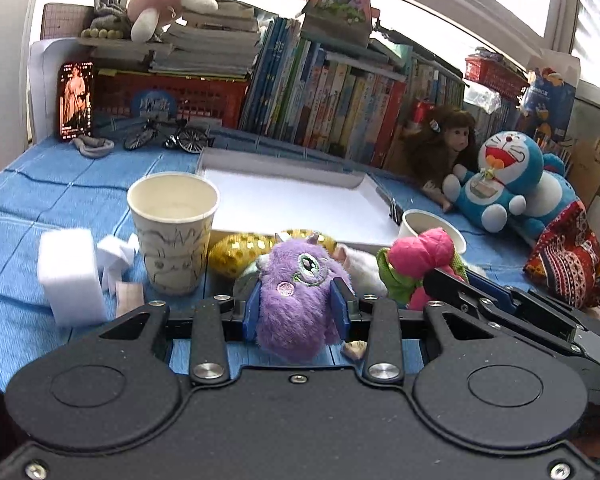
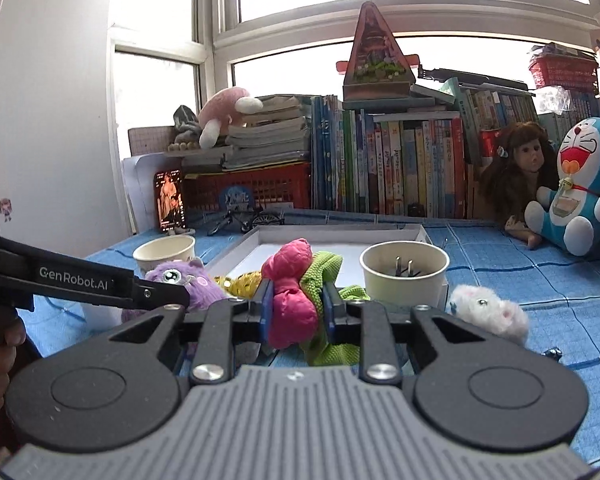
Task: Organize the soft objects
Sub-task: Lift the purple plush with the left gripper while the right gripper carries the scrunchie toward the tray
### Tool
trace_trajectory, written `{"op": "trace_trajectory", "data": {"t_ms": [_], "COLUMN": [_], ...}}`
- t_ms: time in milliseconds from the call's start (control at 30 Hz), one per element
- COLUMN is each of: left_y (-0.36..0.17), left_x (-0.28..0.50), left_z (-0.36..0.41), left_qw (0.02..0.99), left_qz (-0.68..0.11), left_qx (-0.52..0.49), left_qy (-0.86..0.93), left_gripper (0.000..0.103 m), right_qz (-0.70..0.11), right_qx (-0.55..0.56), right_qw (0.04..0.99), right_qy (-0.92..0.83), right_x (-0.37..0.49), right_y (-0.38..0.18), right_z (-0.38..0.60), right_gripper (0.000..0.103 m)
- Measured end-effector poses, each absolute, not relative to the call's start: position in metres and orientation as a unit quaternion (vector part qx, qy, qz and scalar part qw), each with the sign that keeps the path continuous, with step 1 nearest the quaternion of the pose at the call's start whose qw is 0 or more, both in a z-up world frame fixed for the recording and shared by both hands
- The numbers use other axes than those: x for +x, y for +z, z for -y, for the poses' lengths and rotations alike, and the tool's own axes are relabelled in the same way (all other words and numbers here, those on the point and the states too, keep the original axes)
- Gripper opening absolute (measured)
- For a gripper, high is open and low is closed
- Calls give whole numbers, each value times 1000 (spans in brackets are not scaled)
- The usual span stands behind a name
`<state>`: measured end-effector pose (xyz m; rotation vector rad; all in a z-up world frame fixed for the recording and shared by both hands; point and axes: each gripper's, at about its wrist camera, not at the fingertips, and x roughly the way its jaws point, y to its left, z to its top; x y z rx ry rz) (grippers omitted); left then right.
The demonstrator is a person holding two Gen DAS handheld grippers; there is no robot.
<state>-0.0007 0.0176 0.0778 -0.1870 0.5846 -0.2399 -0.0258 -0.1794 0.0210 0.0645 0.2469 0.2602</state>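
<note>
While both toys hang just above the blue desk point(image 1: 40, 200), the left gripper point(image 1: 298, 308) has its fingers pinching the purple plush point(image 1: 296, 304) and the right gripper point(image 2: 296, 312) has its fingers pinching the pink-and-green soft toy point(image 2: 290, 304). With 2 paper cups flanking the white tray point(image 1: 300, 204), a low carry could likely tip the tall cup point(image 1: 172, 232), or squashy fur could slip free.

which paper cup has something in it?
The plain white paper cup beside the white tray: metal prongs show inside. The cup with drawings looks empty.
</note>
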Motion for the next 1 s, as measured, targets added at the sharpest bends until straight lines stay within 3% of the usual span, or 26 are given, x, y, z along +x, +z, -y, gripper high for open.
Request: {"op": "trace_trajectory", "data": {"t_ms": [1000], "left_y": [143], "left_x": [103], "left_z": [-5], "left_qw": [948], "left_qz": [-274], "left_qx": [-69], "left_qy": [-144], "left_gripper": [34], "right_qz": [-160], "right_qx": [159], "right_qw": [961], "right_qy": [158], "right_x": [53], "right_y": [77], "right_z": [219], "right_gripper": [30]}}
